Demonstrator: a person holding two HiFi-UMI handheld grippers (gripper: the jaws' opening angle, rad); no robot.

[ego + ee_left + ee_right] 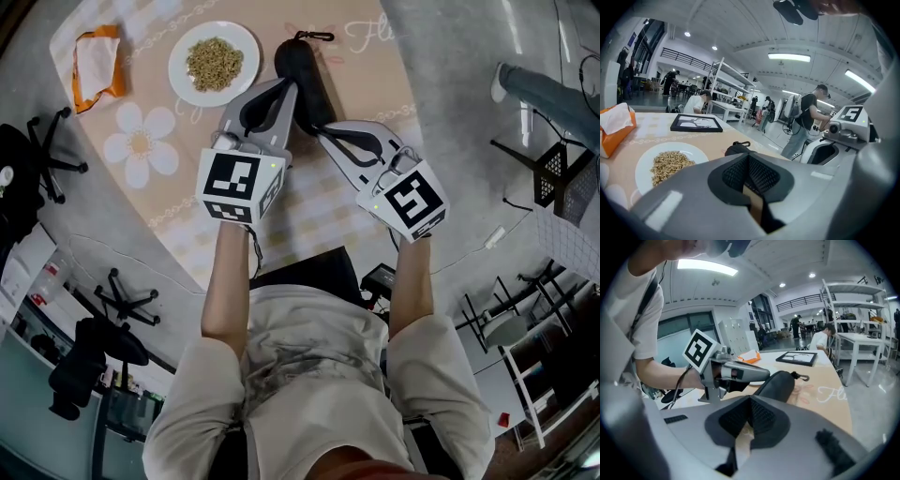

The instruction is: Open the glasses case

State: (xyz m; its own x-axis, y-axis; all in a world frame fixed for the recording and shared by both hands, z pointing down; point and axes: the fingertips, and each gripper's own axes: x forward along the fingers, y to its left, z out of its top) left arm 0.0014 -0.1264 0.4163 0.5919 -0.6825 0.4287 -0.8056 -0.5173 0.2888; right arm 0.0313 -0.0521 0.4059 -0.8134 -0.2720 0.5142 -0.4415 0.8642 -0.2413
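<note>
A black glasses case (307, 73) lies closed on the flowered tablecloth, its clip (315, 37) at the far end. My left gripper (289, 87) rests its tips against the case's left side, jaws shut with nothing visible between them. In the left gripper view the case (736, 149) shows just past the closed left gripper (749, 157). My right gripper (322, 131) sits at the case's near end, its tips together. The right gripper view shows the right gripper (751, 402) closed, the case (778, 383) right behind it. Whether it pinches any part of the case is hidden.
A white plate (182, 79) of grain stands left of the case, with an orange tissue pack (97, 66) farther left. A black picture frame (696, 123) lies at the table's far side. The table edge (412, 103) runs to the right of the case. Office chairs stand on the floor.
</note>
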